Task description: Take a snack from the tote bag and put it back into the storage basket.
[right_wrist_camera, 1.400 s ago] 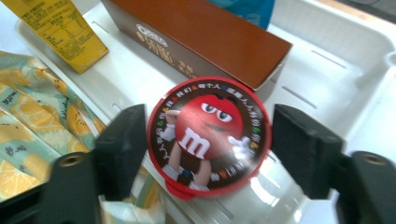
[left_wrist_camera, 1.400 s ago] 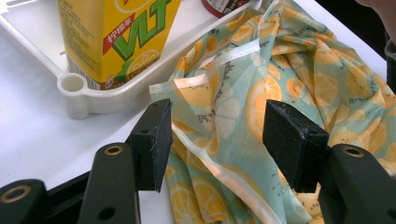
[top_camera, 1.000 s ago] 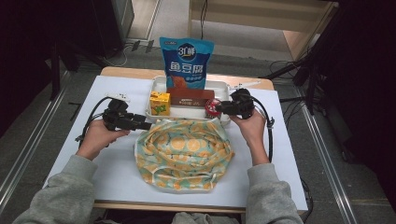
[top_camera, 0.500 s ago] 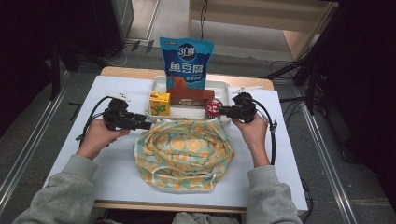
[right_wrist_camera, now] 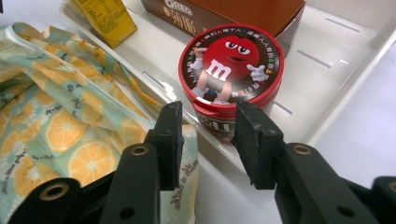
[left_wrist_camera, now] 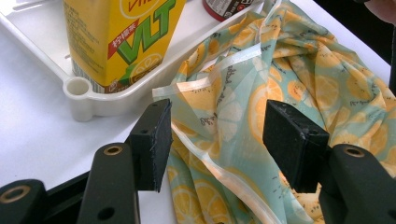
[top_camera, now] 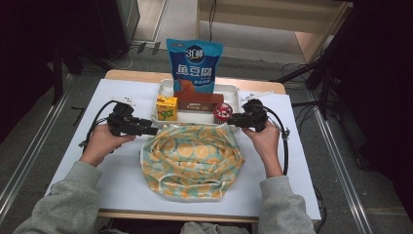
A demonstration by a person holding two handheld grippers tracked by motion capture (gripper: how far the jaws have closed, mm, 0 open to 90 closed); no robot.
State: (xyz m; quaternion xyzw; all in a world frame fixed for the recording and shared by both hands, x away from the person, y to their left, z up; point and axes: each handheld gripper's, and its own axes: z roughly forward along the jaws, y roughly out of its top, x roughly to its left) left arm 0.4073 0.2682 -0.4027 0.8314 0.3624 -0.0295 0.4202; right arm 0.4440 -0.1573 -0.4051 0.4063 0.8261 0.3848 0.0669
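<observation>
A cloth bag [top_camera: 191, 156] printed with orange slices lies open-mouthed on the white table, just in front of a white tray [top_camera: 234, 90]. My left gripper [top_camera: 153, 130] is at the bag's left rim. Its jaws stand wide apart over the rim [left_wrist_camera: 224, 112] without pressing it. My right gripper [top_camera: 230, 117] is at the bag's right rim, pointing at a red M&M's tub [right_wrist_camera: 231, 60] in the tray. Its jaws have just been opening. Nothing is pinched between them, and the bag's edge [right_wrist_camera: 187, 154] lies under the left jaw.
The tray also holds a yellow lemon-tea carton [top_camera: 166, 107] and a brown biscuit box [top_camera: 197, 101]. A tall blue snack bag [top_camera: 194, 66] stands at its back. Black cables trail from both grippers. The table's far edge lies just behind the tray.
The right gripper has shifted slightly toward the bag's rim beside the red tub. The left gripper and the bag have kept still.
</observation>
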